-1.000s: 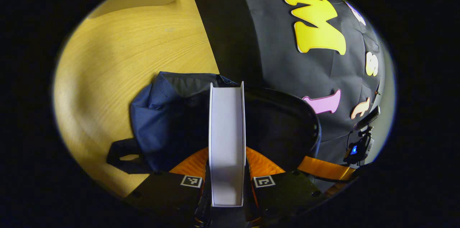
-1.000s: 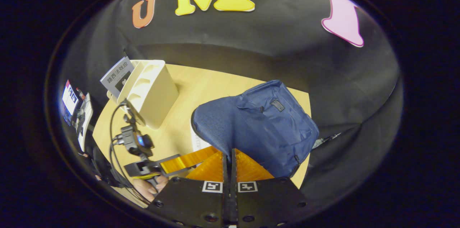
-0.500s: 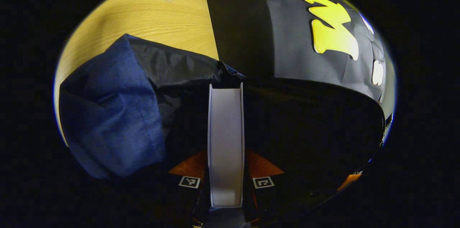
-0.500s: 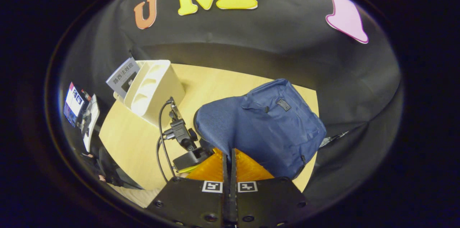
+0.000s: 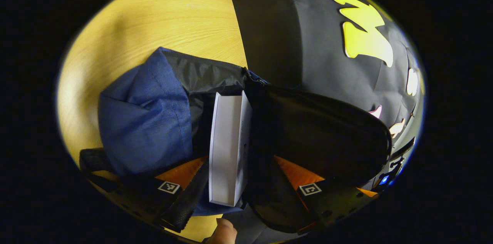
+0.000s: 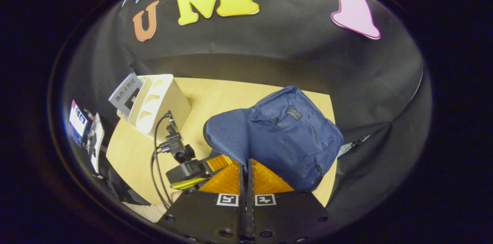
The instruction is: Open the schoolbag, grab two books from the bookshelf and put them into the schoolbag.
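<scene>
Moved: your left gripper (image 5: 238, 188) has let go; its fingers now stand wide apart and the book (image 5: 227, 147) leans loose between them.
Book place: one book, inside the open schoolbag (image 5: 146, 121), just ahead of your left gripper.
Hard to see: the bag's inside is dark, so the book's far end is hidden.
Right gripper (image 6: 246, 176): fingers pressed together on the bag's edge; its view shows the bookshelf (image 6: 158, 103), with one book (image 6: 125, 94) in it.

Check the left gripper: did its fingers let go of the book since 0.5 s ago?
Yes. The left gripper has spread open; the book stands free between its fingers, leaning left in the schoolbag mouth.
</scene>
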The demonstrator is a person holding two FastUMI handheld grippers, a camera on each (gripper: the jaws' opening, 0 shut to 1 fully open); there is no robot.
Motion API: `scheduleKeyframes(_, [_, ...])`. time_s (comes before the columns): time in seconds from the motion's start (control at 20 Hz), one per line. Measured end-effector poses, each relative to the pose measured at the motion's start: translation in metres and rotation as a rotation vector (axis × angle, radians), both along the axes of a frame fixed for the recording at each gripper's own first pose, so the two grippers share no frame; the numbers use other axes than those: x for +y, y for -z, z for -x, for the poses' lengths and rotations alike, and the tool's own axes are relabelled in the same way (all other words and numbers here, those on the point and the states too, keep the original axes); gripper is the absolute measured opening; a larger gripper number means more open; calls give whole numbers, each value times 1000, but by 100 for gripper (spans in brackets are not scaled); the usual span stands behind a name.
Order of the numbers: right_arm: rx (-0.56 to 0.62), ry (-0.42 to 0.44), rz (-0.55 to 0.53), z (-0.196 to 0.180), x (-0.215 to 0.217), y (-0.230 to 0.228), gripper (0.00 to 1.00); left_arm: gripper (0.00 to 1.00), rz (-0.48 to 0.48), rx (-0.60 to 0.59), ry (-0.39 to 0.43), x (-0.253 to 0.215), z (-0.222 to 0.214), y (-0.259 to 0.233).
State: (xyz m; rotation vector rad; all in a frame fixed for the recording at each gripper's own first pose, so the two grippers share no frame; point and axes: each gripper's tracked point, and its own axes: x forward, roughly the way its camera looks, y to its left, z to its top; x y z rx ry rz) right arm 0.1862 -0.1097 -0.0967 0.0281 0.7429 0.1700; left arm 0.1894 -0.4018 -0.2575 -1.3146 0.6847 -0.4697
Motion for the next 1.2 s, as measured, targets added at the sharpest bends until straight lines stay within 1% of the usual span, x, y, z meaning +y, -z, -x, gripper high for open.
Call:
scheduleKeyframes(0.15, [0, 32, -18, 2, -4, 1, 1, 96, -62, -35, 26, 20, 21, -14])
scheduleKeyframes(0.2, [-1, 42, -29, 2, -5, 1, 1, 97, -102, -55, 27, 31, 29, -21])
scheduleKeyframes(0.35, [-12, 58, -51, 1, -7, 3, 1, 96, -314, -134, 47, 69, 48, -27])
scheduleKeyframes(0.4, [-24, 64, -52, 3, -7, 3, 1, 97, -350, -155, 49, 86, 54, -35])
scheduleKeyframes(0.5, [-42, 72, -61, 5, -7, 4, 0, 97, -442, -188, 12, 124, 59, -53])
scheduleKeyframes(0.6, [-51, 86, -76, 7, -6, 7, 1, 96, -563, -257, -11, 159, 68, -74])
scheduleKeyframes(0.7, [-59, 96, -89, 10, -6, 10, 1, 96, -670, -314, -58, 199, 79, -98])
scheduleKeyframes(0.8, [-76, 105, -90, 13, -7, 12, 1, 96, -748, -343, -114, 238, 76, -125])
scheduleKeyframes(1.0, [-81, 121, -102, 19, -3, 17, 1, 96, -949, -367, -192, 319, 84, -150])
scheduleKeyframes(1.1, [-77, 125, -108, 20, -1, 21, 1, 93, -1015, -345, -239, 357, 85, -163])
scheduleKeyframes(1.2, [-75, 130, -107, 20, 1, 22, 1, 92, -1079, -293, -250, 391, 83, -171])
